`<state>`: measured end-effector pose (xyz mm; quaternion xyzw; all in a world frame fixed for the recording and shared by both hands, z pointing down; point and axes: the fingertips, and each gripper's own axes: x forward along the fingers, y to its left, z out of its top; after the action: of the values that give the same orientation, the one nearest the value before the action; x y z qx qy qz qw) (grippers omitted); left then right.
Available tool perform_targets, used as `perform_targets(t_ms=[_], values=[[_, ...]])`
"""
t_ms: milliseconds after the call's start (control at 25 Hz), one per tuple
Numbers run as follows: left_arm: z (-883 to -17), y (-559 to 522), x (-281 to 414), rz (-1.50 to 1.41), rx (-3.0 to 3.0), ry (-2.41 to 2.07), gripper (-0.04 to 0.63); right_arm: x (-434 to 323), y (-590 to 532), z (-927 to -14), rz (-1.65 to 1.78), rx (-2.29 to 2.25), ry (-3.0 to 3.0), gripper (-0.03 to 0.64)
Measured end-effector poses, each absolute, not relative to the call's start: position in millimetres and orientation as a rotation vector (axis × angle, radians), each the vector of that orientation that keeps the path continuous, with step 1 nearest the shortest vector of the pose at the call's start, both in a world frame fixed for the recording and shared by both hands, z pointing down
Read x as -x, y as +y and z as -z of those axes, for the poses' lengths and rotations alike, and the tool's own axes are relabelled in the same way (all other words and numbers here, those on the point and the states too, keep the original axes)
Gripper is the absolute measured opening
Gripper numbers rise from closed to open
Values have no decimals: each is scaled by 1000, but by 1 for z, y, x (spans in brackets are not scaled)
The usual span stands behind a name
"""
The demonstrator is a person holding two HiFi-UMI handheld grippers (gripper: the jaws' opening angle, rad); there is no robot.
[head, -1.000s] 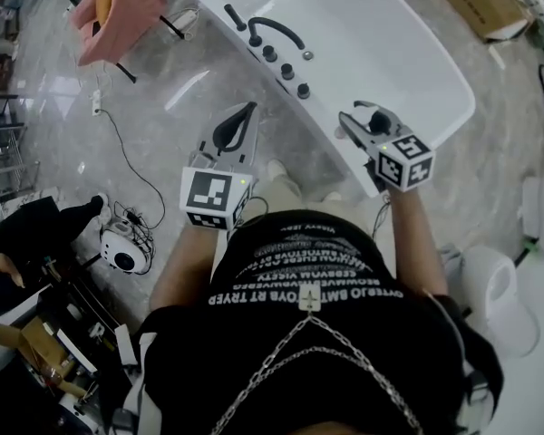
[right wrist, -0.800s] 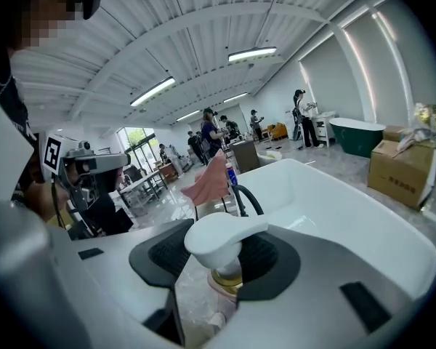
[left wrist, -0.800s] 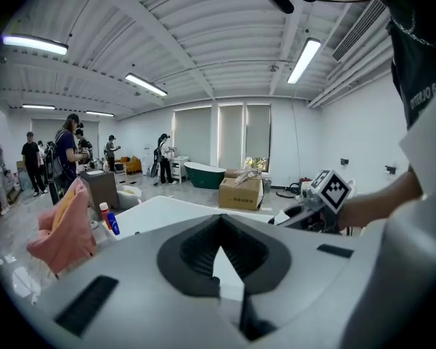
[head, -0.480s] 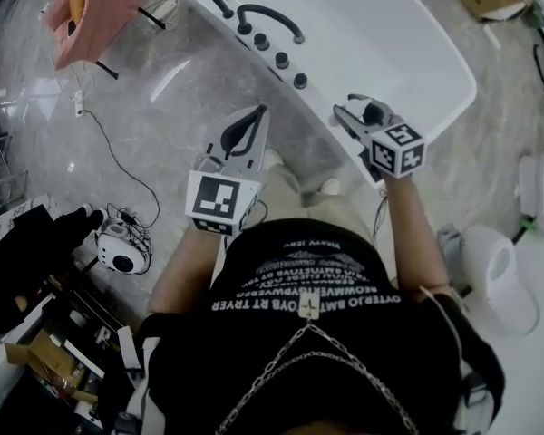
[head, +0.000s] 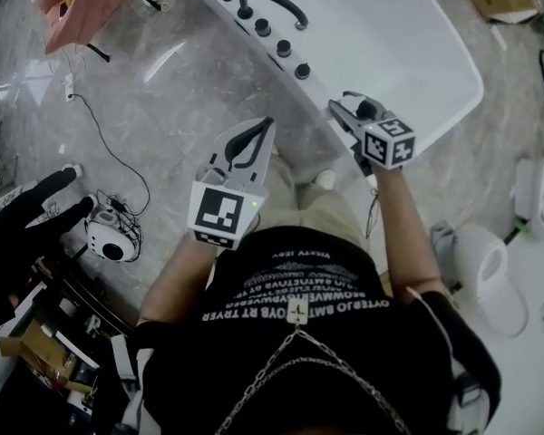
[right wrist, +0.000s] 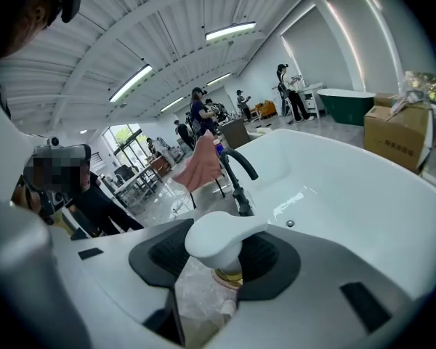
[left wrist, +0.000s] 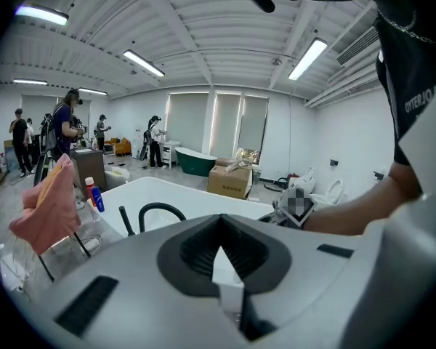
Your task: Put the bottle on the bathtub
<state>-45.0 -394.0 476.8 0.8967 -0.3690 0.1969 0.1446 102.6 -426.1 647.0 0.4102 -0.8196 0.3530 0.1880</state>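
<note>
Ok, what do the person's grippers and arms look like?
The left gripper and right gripper have pale grey shells, black ribbed inner faces, and each a white cube with black square markers. Arms are bare below a black short-sleeved T-shirt with white lettering and a metal chain.

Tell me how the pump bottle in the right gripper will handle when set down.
Probably top-heavy: the pump bottle carries a head overhanging its gold collar, so it may tip. Its clear body looks smooth, possibly slippery on the bathtub.
</note>
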Motion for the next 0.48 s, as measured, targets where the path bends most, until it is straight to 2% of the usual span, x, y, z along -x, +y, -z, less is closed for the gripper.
perform_targets(t_ms=[480], values=[[-498,-395,47,-639,-2566,-1054,2,-96,-450,-697,-1043,-1134,-2296,172]])
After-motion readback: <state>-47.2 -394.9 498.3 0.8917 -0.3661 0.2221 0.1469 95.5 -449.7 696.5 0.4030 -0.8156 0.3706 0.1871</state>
